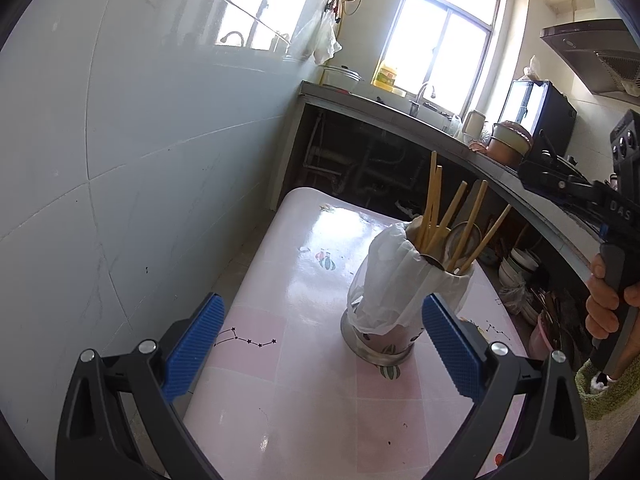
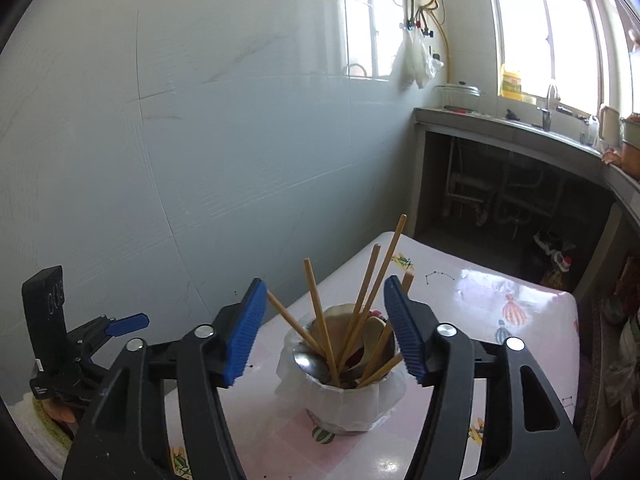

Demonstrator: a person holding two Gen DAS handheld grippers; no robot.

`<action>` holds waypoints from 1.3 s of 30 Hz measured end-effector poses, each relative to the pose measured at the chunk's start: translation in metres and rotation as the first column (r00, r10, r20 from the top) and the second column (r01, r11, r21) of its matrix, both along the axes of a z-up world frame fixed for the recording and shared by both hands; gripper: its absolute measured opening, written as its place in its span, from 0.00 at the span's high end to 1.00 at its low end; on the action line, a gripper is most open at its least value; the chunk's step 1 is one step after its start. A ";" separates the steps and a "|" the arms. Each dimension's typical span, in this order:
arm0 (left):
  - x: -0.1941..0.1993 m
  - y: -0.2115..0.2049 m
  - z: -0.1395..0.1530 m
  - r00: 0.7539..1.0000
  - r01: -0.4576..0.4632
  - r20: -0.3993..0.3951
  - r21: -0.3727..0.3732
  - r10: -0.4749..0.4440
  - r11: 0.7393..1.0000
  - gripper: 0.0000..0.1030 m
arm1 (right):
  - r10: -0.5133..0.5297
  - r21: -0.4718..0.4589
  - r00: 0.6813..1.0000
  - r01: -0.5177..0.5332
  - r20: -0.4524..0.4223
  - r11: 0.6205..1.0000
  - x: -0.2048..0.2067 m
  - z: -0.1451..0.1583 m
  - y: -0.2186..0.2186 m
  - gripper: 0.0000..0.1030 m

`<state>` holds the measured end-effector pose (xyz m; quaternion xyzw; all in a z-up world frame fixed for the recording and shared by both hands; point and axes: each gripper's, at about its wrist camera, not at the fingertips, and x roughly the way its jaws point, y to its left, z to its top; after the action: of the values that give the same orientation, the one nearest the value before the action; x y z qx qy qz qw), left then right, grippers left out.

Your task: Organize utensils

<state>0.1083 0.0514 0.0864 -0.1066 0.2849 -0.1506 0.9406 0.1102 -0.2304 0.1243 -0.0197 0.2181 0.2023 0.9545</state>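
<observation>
right gripper: the black hand-held gripper with blue ribbed pads stands released, jaws spread wide with nothing pressed between them; the chopstick tops rise in the gap, at 12 o'clock from the camera.
left gripper: the second black gripper with blue pads is likewise released and empty, the holder just past its right pad at about 1 o'clock.
utensil holder: a round steel cup lined with a white plastic bag stands upright on the table, near the right-hand edge as the left wrist view shows it.
contents: pale wooden chopsticks lean in all directions inside it, with a metal spoon bowl and other spoon-like pieces i cannot tell apart.
table: the glossy pink patterned tabletop shows no loose utensils in the visible part.
progress: judged from this, the gathering looks nearly or fully done; what may be left is straightening the leaning sticks.
beyond: a grey kitchen counter with a sink tap lies at 1 o'clock, well apart.
</observation>
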 end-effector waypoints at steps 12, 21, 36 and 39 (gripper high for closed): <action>-0.034 -0.042 -0.011 0.998 0.019 -0.068 0.099 -0.012 0.995 0.06 | -0.224 -0.020 0.968 0.224 -0.113 0.974 -0.087 -0.072 -0.026 0.08; -0.055 -0.069 -0.027 0.995 0.024 -0.098 0.177 -0.007 0.984 0.05 | -0.408 -0.091 0.896 0.397 -0.176 0.913 -0.132 -0.131 -0.043 0.08; -0.065 -0.094 -0.027 0.993 -0.075 -0.058 0.364 0.103 0.928 0.05 | -0.509 -0.053 0.845 0.508 -0.161 0.860 -0.146 -0.140 -0.056 0.08; -0.063 -0.092 -0.024 0.991 -0.083 -0.068 0.350 0.114 0.933 0.05 | -0.514 -0.067 0.846 0.510 -0.144 0.858 -0.147 -0.139 -0.054 0.08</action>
<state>0.0456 -0.0403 0.0619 0.0400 0.3417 -0.0459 0.9378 -0.0366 -0.2841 -0.0151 0.0425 0.2926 -0.0614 0.9533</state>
